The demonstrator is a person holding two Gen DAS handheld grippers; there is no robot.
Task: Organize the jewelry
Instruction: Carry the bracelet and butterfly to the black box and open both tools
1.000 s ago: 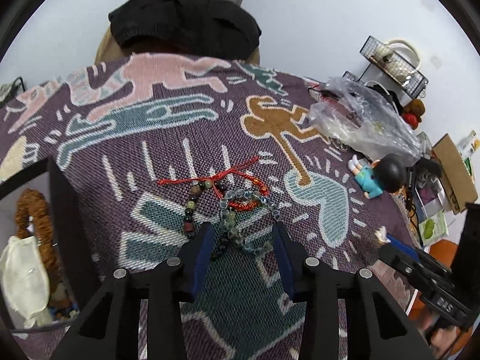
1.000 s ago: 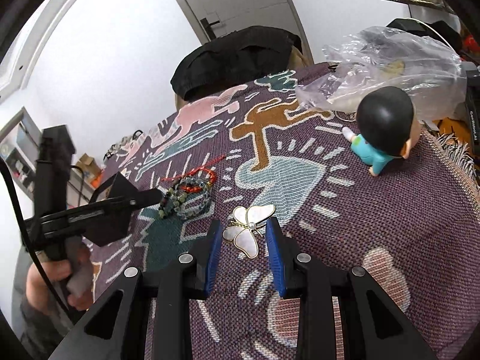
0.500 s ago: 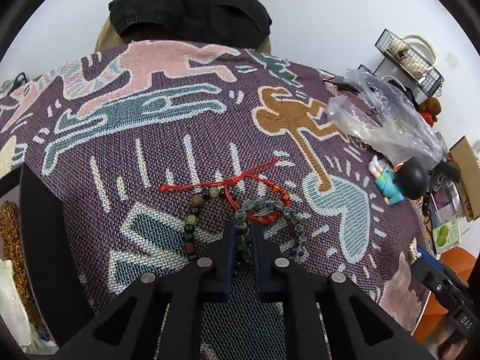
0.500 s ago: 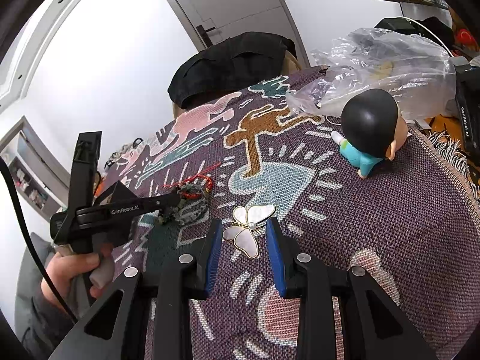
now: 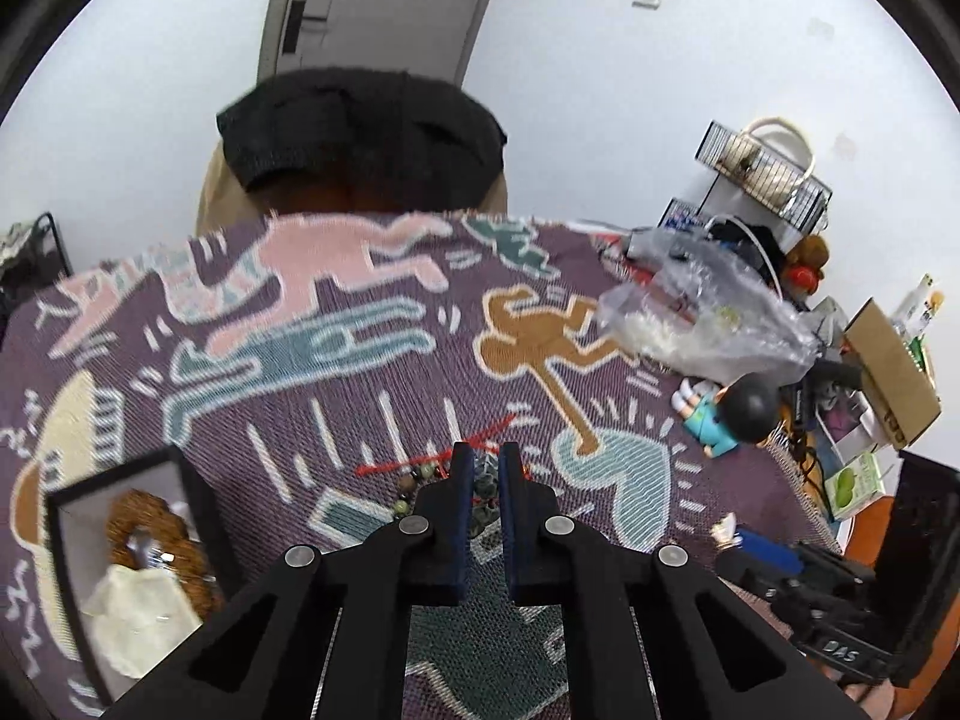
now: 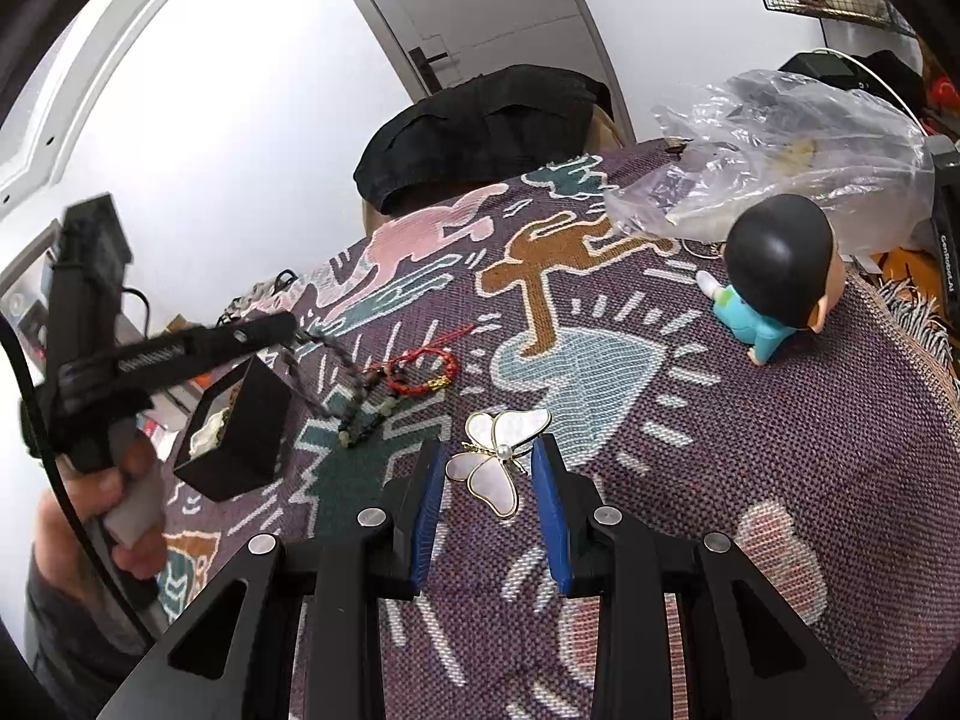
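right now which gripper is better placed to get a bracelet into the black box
Left. The left gripper is shut on the dark beaded bracelet, lifting it beside the open black box. The right gripper merely straddles the butterfly brooch, open, further from the box.

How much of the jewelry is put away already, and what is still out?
Done: a brown bead strand already lies in the black box. In hand: the left gripper is shut on a grey-green bead bracelet, lifting it off the blanket. Left: the red bracelet, another bead bracelet, and the butterfly brooch between the right gripper's open fingers.
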